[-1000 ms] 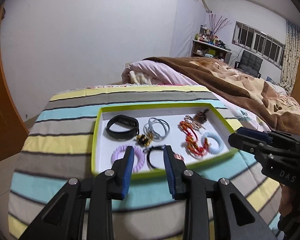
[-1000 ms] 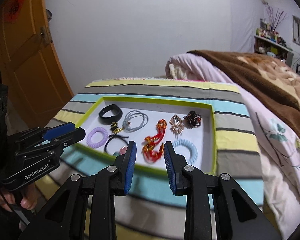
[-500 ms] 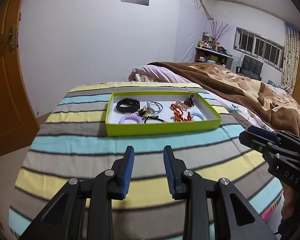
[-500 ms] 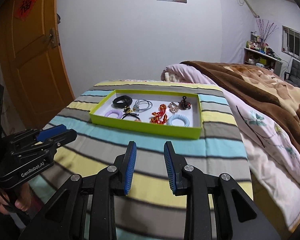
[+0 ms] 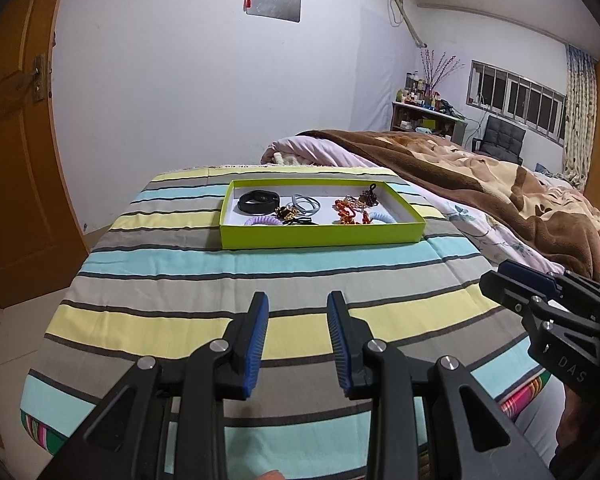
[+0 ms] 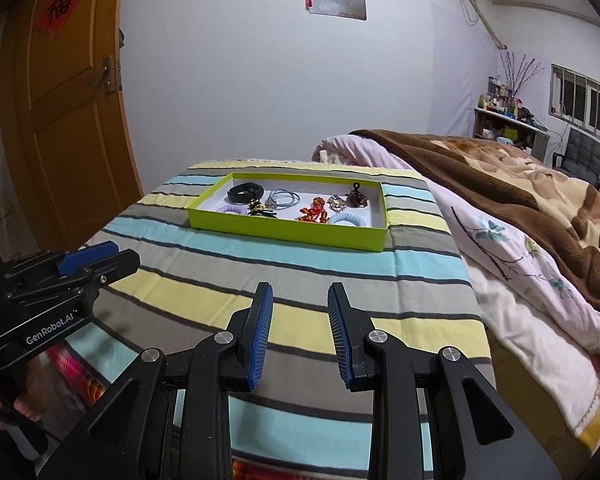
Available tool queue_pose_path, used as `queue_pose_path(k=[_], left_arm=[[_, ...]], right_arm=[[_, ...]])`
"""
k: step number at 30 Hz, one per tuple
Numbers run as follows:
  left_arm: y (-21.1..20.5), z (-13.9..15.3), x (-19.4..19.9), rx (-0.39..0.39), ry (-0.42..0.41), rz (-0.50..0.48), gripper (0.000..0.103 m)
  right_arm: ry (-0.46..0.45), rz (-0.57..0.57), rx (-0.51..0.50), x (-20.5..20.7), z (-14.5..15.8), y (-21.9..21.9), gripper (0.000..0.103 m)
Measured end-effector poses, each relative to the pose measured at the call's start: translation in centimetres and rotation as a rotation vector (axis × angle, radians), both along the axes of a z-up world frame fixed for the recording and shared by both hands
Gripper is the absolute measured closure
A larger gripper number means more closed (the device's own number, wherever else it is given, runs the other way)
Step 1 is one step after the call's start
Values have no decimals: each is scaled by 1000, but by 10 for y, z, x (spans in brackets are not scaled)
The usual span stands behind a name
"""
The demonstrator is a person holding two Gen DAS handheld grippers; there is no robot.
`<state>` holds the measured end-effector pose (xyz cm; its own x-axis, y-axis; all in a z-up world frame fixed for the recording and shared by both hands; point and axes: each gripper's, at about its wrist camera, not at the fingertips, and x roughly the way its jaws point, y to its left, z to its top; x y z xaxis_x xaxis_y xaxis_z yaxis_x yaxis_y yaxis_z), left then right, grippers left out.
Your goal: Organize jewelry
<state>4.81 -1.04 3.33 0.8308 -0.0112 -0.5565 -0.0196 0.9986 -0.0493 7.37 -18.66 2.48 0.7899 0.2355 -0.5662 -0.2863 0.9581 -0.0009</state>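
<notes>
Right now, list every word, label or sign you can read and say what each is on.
"GenRobot.AI": on the side of the left gripper.
"DAS": on the body of the right gripper; any further letters are cut off.
"福": red paper sign on the door.
Bottles on the far shelf: too small to read.

"GenRobot.AI" on left gripper [image 6: 96,262]; "福" on door [image 6: 64,120]

Both grippers are now well back from the green tray [image 5: 320,236]: a second ago the left gripper [image 5: 296,340] and right gripper [image 6: 298,334] hung right over its near rim. Now wide bands of the striped cloth [image 5: 260,280] lie between them and the tray. The tray looks small and far off.
</notes>
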Motion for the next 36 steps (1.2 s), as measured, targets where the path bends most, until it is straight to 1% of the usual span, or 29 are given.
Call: queue_pose_path(k=[15,36], left_arm=[[-3,-11,2,2,7,15,71],[-3,-11,2,8,-2,18,71]], right_arm=[[7,-17,-1,1,-4,-2,74],[9,-18,1,2,-5,-2,74]])
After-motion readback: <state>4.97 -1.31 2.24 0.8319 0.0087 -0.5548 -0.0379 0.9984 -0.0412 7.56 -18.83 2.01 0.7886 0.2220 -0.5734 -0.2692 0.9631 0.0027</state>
